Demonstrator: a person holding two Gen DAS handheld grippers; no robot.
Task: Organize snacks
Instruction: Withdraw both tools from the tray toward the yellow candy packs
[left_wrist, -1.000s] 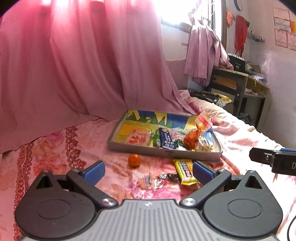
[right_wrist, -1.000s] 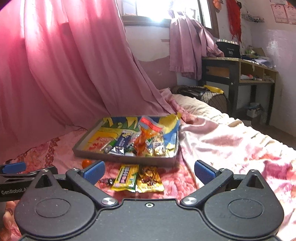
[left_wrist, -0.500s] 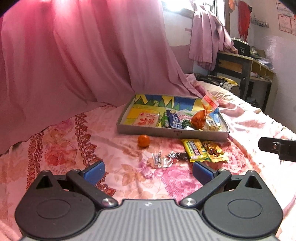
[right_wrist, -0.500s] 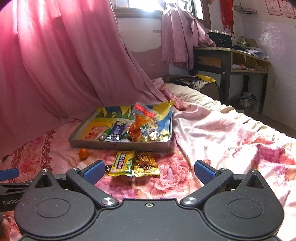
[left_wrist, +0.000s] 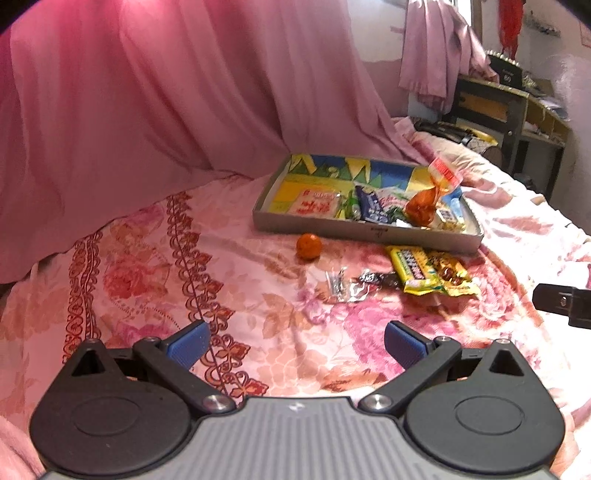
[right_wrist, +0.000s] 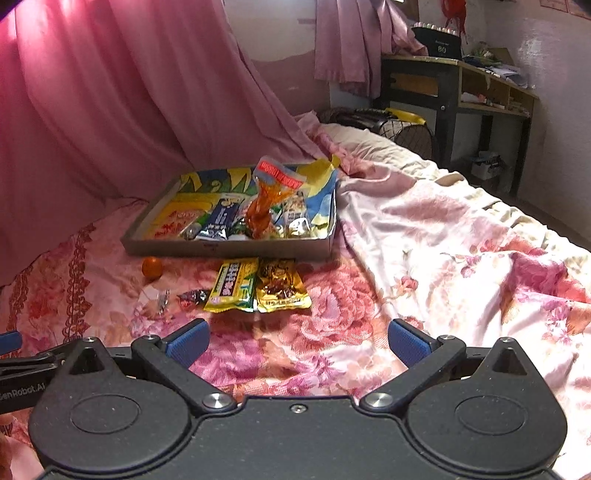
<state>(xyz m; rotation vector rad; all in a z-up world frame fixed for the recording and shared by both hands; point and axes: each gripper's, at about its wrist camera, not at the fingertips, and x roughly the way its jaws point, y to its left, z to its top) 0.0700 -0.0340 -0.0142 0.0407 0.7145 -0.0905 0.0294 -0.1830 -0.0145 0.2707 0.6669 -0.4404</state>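
Note:
A shallow grey cardboard tray (left_wrist: 321, 230) (right_wrist: 229, 249) with several snack packets lies on the floral bed. In front of it lie a small orange (left_wrist: 308, 246) (right_wrist: 152, 266), a clear wrapper (left_wrist: 338, 282) (right_wrist: 159, 299), a dark candy (left_wrist: 376, 277) (right_wrist: 192, 296), a yellow packet (left_wrist: 412, 268) (right_wrist: 233, 284) and a brown-yellow packet (left_wrist: 452, 278) (right_wrist: 281, 284). My left gripper (left_wrist: 295, 345) is open and empty, well short of them. My right gripper (right_wrist: 297, 341) is open and empty, just short of the two packets.
A pink curtain (left_wrist: 147, 92) hangs along the left and back. A dark desk (right_wrist: 454, 85) stands at the far right beyond the bed. A pillow (right_wrist: 369, 138) lies behind the tray. The right gripper's finger (left_wrist: 561, 302) shows at the left view's right edge.
Both views have pulled back and tilted down: the tray and loose snacks sit farther off and higher in frame. Both grippers stay open and empty.

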